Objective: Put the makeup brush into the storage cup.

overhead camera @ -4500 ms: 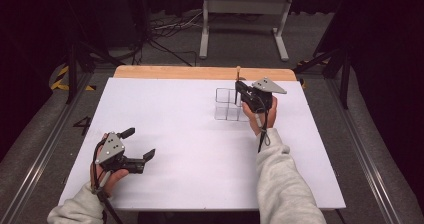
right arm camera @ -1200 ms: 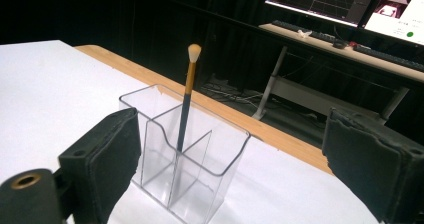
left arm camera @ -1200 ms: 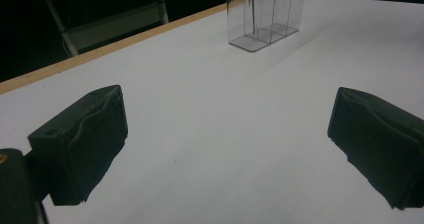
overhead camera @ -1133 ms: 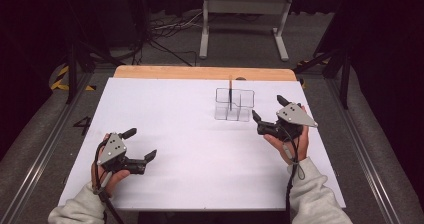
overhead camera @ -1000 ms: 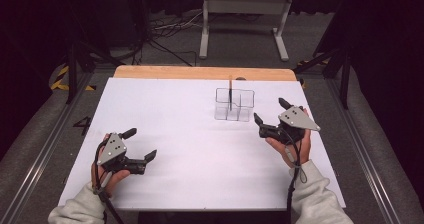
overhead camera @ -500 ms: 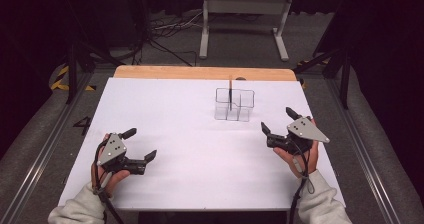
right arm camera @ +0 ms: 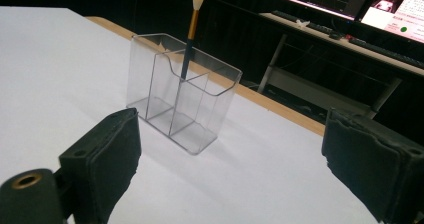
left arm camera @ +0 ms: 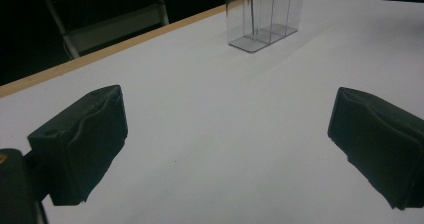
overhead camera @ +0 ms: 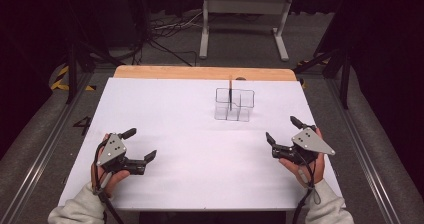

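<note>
Fingers: both pairs spread wide, pinching nothing; we judge them parked, nothing in hand.
Left gripper [overhead camera: 139, 148]: low at the near left of the desk [overhead camera: 165, 109].
Right gripper [overhead camera: 282, 133]: near right, well apart from the organizer.
Organizer [right arm camera: 181, 91]: clear, compartmented, upright toward the far edge.
Brush [right arm camera: 191, 28]: stands slightly tilted in a rear compartment, pale tip up; we see the other compartments empty.
</note>
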Demonstrator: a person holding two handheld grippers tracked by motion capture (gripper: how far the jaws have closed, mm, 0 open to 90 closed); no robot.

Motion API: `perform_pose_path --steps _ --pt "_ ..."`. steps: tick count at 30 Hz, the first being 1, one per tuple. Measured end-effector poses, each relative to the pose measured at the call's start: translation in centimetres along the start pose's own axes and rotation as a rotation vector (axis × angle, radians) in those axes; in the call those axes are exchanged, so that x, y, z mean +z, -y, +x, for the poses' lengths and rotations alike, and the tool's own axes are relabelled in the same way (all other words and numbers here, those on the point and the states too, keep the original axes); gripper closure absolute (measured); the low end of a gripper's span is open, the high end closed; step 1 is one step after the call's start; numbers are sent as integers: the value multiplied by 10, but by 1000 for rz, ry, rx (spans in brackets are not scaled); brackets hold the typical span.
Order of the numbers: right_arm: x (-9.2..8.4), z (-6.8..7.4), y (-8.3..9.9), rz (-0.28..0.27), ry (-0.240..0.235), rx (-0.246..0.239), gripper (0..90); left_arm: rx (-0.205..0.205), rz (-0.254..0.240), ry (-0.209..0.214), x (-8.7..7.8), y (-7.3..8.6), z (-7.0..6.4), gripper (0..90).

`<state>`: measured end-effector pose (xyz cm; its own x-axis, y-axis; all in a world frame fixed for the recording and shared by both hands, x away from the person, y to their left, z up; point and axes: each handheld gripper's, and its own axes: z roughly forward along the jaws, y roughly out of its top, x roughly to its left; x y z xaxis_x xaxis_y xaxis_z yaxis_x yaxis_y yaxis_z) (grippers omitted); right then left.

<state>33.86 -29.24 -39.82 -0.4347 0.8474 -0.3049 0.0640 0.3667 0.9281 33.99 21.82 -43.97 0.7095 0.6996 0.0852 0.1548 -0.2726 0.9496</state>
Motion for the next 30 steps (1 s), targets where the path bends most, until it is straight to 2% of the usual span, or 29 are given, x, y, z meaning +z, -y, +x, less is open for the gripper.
perform_pose_path --steps 13,21,24,30 --pt "-15 3 18 24 -39 0 82 9 0 -2 -1 -1 -1 33" --pt "-25 4 31 51 -34 -8 77 11 -8 -4 -2 -1 0 33" --pt "-31 2 38 47 -39 26 75 15 -7 -3 -2 -1 -1 32" --pt "-39 0 50 73 -26 54 68 20 -10 -2 -1 -1 -1 32"
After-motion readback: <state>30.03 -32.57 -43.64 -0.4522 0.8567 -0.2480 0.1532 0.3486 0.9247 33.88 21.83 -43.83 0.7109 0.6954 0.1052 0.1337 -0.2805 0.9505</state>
